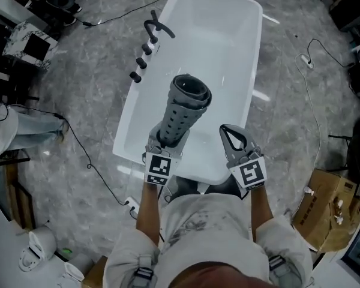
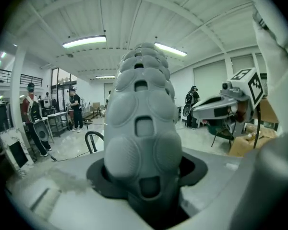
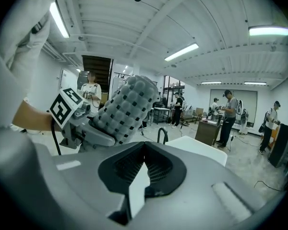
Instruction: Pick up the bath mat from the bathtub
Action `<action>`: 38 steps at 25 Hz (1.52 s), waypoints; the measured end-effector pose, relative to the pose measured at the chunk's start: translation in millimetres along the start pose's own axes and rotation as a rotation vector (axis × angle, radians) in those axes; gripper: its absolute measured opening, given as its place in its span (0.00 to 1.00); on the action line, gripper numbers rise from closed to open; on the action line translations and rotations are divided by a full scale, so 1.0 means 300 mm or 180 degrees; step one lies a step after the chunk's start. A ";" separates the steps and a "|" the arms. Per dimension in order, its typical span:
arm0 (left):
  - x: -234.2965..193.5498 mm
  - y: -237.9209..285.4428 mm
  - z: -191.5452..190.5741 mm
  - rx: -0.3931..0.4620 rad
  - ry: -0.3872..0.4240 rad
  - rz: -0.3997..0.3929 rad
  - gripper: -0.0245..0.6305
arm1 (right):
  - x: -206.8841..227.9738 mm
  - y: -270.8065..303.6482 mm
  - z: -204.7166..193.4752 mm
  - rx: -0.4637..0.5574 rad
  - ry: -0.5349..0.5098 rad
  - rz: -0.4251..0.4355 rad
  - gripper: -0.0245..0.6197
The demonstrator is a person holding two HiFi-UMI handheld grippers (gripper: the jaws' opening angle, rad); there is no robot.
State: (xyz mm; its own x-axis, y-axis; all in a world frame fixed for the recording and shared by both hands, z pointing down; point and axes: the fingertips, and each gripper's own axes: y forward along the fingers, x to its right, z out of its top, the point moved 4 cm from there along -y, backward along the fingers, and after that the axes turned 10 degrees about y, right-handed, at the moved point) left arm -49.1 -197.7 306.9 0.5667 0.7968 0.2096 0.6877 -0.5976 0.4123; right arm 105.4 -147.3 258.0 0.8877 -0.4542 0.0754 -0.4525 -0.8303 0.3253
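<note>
Within the left tool (image 1: pixel 168 138), gripped, stands the rolled grey rubber bath mat (image 1: pixel 183 110) (right tool (image 1: pixel 224 129) closed, empty); lift looks done, carry it aside.

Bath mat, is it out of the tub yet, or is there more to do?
Nearly done. The bath mat is rolled up and lifted above the bathtub. The left gripper is clamped on its lower end, and the right gripper is shut and empty beside it. What looks left is carrying the mat away from over the tub.

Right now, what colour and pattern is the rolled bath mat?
The bath mat is grey with rows of small square holes, clearest in the right gripper view.
</note>
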 end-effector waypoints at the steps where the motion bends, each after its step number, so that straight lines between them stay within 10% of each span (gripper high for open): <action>1: -0.012 -0.029 0.016 0.0047 -0.0034 0.0045 0.42 | -0.014 -0.008 0.019 -0.0006 -0.0009 0.0006 0.04; 13: -0.043 -0.299 0.068 0.0305 -0.0464 0.0355 0.41 | -0.139 -0.076 0.134 0.0218 -0.0056 0.0139 0.04; 38: -0.025 -0.387 0.099 0.0338 -0.0456 0.0322 0.41 | -0.178 -0.104 0.149 0.0183 0.0026 0.0175 0.04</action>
State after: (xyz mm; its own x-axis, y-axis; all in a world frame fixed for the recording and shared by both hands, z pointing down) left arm -119.7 -136.9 231.0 0.6888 0.7159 0.1138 0.6637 -0.6860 0.2980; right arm 68.5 -111.5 201.6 0.8619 -0.4972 0.0994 -0.5045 -0.8215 0.2659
